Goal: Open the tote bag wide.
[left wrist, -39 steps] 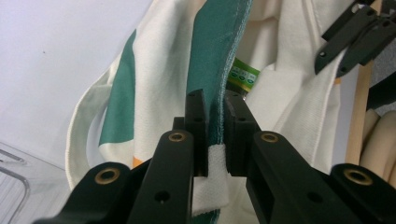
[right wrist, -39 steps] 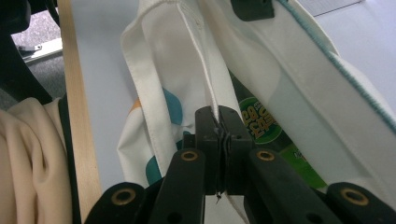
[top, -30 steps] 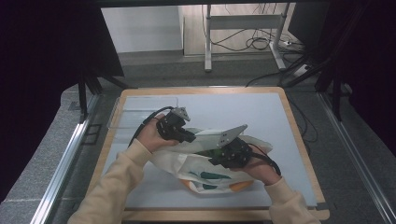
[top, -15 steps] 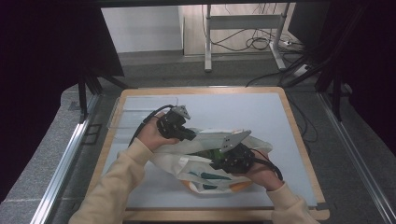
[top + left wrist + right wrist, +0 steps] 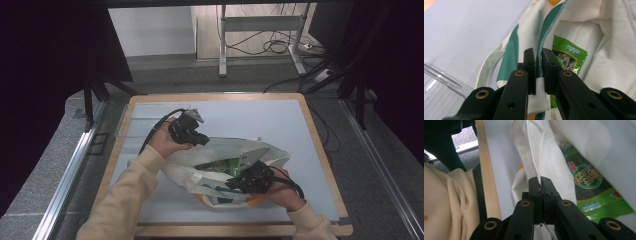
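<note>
A white cloth bag [image 5: 272, 152] with green and orange print lies on the grey-blue mat, its mouth pulled apart. A green snack packet [image 5: 217, 165] lies inside it. My left gripper [image 5: 204, 140] is shut on the far rim; in the left gripper view its jaws [image 5: 538, 53] pinch a green-edged fold of the bag [image 5: 599, 37], with the packet [image 5: 568, 56] beyond. My right gripper [image 5: 231, 183] is shut on the near rim; in the right gripper view its jaws [image 5: 540, 181] clamp a white seam of the bag [image 5: 554, 150] beside the packet [image 5: 589, 185].
The mat [image 5: 260, 117] sits in a wooden-edged table top [image 5: 320, 145]. A clear plastic tray [image 5: 129, 125] lies at the mat's left side, also seen as the clear plastic tray [image 5: 444, 90] in the left gripper view. Cream sleeves reach in from the bottom.
My right gripper has drifted slightly toward the table's near edge with the rim, spreading the bag's mouth a little. The left hand has stayed put.
</note>
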